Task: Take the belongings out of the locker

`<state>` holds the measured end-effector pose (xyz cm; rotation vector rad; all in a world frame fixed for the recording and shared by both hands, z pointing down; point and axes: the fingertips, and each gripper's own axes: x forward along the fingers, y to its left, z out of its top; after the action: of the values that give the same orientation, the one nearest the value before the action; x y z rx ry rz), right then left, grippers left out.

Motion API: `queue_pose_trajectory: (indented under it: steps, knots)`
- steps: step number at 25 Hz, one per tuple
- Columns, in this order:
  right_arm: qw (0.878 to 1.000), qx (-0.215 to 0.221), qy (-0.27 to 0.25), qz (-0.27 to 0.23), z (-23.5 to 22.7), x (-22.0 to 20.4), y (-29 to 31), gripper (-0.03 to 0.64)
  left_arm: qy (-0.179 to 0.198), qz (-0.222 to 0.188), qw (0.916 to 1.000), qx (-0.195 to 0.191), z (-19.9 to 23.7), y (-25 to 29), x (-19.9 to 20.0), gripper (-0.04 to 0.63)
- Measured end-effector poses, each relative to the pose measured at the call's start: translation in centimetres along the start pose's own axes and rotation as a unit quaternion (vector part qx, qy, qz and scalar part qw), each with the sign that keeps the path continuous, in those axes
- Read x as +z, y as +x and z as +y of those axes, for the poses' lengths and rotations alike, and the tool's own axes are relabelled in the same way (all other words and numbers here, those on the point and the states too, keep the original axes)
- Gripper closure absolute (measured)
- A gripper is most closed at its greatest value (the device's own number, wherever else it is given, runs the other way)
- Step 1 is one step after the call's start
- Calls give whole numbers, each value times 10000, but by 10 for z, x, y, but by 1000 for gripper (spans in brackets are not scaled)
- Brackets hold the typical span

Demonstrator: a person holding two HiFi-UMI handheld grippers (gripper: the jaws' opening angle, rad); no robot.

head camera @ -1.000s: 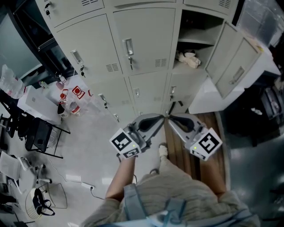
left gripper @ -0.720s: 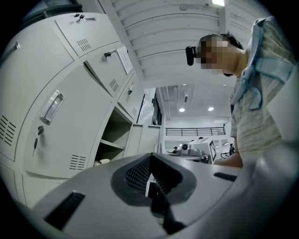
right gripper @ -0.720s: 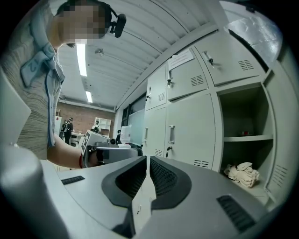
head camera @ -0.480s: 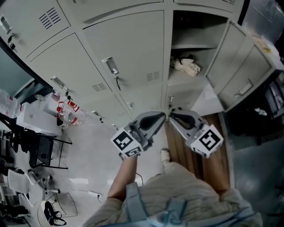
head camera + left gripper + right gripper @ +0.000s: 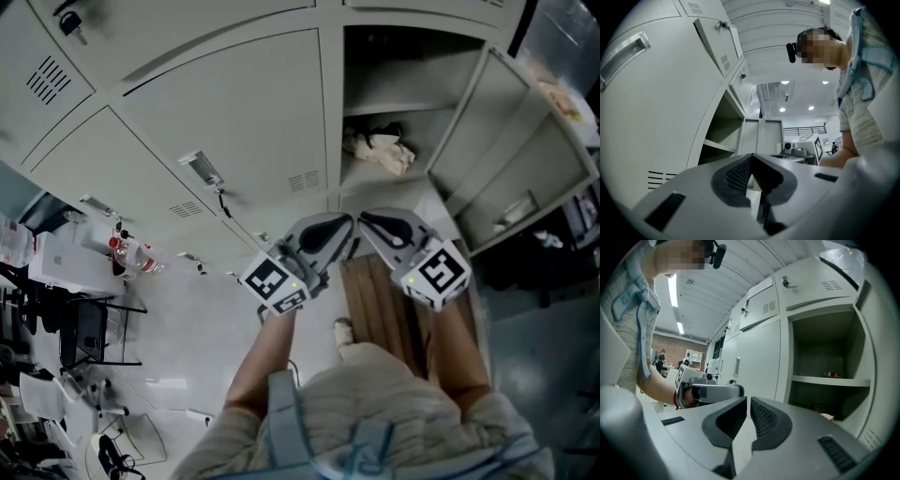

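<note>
The open locker [image 5: 394, 84] stands at the upper right of the head view, its door [image 5: 511, 159] swung out to the right. A crumpled whitish cloth [image 5: 378, 150] lies on the compartment floor under a shelf. Both grippers hang side by side just below that compartment, tips close together. My left gripper [image 5: 346, 225] is shut with nothing in it, and so is my right gripper [image 5: 366, 218]. In the right gripper view the shut gripper [image 5: 747, 400] faces the locker shelf [image 5: 829, 379], where a small item [image 5: 829, 374] rests. The left gripper view shows the shut gripper [image 5: 751, 156] before the locker's opening [image 5: 724, 129].
Closed locker doors with a handle [image 5: 202, 169] fill the left of the head view. A brown wooden strip [image 5: 375, 300] lies on the floor beneath the grippers. A table with bottles [image 5: 127, 253] and chairs [image 5: 84, 333] stand at the far left.
The view has closed in on the lockers and swung upward. Both grippers, still shut, have risen toward the open compartment with the cloth.
</note>
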<state>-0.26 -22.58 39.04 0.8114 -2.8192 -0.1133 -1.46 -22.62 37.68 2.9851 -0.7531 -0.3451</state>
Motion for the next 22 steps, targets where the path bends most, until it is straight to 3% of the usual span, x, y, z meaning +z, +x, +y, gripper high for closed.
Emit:
queue_pose_trajectory:
  steps: [10, 15, 22]
  knots:
    - [9982, -357, -122, 462, -73, -25, 11, 601, -10, 140, 9996, 256, 42, 37, -21, 591]
    - [9940, -653, -149, 861, -107, -41, 19, 497, -171, 138, 9991, 355, 56, 48, -38, 591]
    - [9856, -991, -239, 1350, -165, -60, 42, 371, -406, 167, 9988, 200, 62, 57, -50, 591]
